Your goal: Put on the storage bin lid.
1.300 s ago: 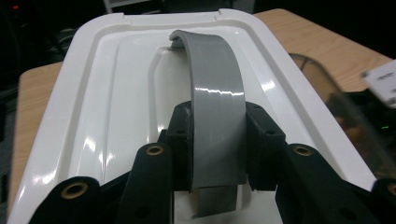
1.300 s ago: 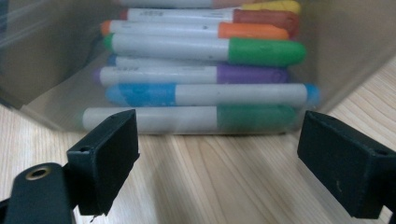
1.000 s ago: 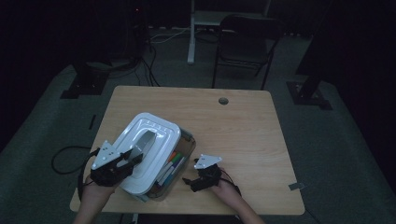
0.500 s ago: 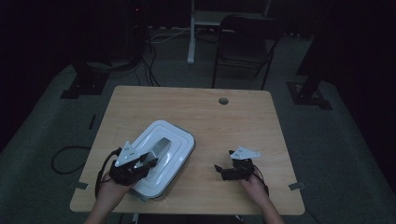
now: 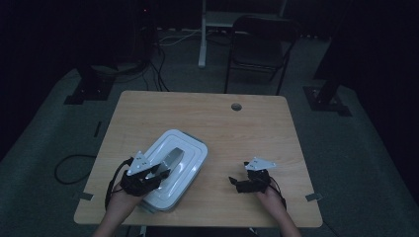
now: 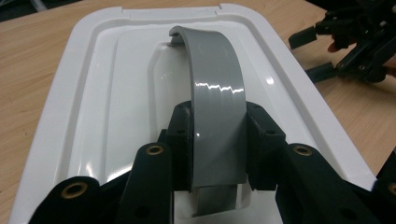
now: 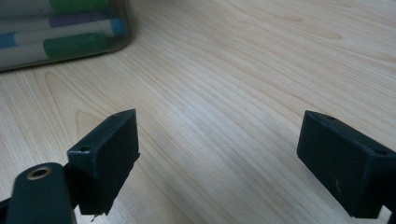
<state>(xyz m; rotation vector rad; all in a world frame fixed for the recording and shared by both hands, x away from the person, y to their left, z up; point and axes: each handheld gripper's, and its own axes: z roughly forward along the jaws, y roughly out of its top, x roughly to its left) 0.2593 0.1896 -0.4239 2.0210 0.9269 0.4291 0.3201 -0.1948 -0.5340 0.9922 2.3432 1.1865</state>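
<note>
The white lid (image 5: 173, 163) now sits flat on the clear box (image 7: 60, 32), which lies on the table (image 5: 276, 128) at about seven o'clock from its middle, close to the near edge; through the box wall the right gripper view shows coloured markers (image 7: 70, 44) inside. The left gripper (image 5: 148, 177) has its jaws pinched on the grey handle (image 6: 217, 112), which arches up from the middle of the lid, the two pads pressing on its flanks. The right gripper (image 5: 236, 181) rests at about five o'clock on the table, well apart from the box toward three o'clock of it, its jaws spread wide over bare wood with nothing between them. Judging by this, the closing of the box looks largely done: the lid is down and appears square with the rim all round. What seems left is to make sure the lid is pressed home or latched, which cannot be told from here, and then to release the handle and draw the left hand (image 5: 121, 202) away, or to carry the box off by that handle.
</note>
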